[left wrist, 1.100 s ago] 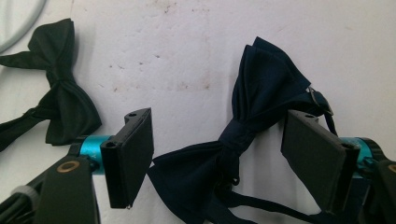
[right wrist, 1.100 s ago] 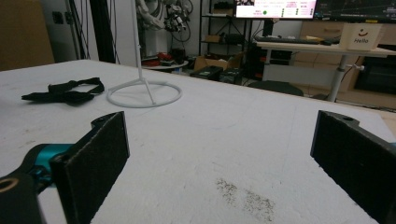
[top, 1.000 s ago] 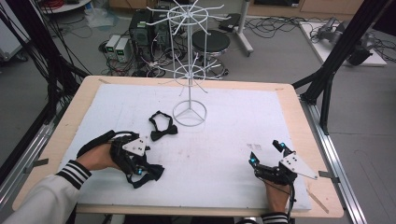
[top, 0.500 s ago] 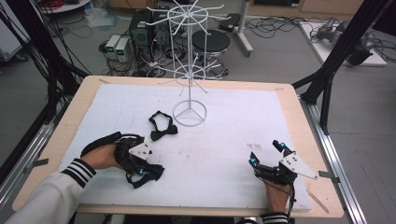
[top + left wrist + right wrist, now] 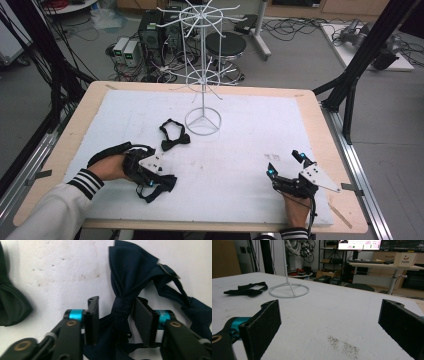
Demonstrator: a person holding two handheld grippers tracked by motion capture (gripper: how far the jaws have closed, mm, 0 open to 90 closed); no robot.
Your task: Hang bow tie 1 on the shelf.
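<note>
Closing in on a navy bow tie (image 5: pixel 130 282), the left gripper (image 5: pixel 115 320) has just been narrowing its jaws since the earlier high view; both hands sit where they sat. Left gripper view: knot of the navy bow tie stands between the two pads. The right-hand pad appears to touch the knot, the left-hand pad shows a small gap, so no firm pinch yet. Strap with a metal slider trails off toward 2 o'clock.

High view, left to right. Person's left hand (image 5: pixel 107 167) in a striped sleeve holds the left gripper (image 5: pixel 152 177) at about 8 o'clock on the white table mat (image 5: pixel 240 165), the navy bow tie (image 5: pixel 162 185) bunched under its tip. Just past it, toward 12 o'clock from that gripper, a black bow tie (image 5: pixel 174 138) lies flat and apart from the jaws. Near centre, at 12 o'clock of the mat, a white wire display stand (image 5: pixel 202 120) rests on its ring base, upright. At 4 o'clock the right gripper (image 5: pixel 286 165) rests low on the mat, jaws spread wide, nothing between them; the right gripper view shows bare mat between the pads (image 5: pixel 262 325).
</note>
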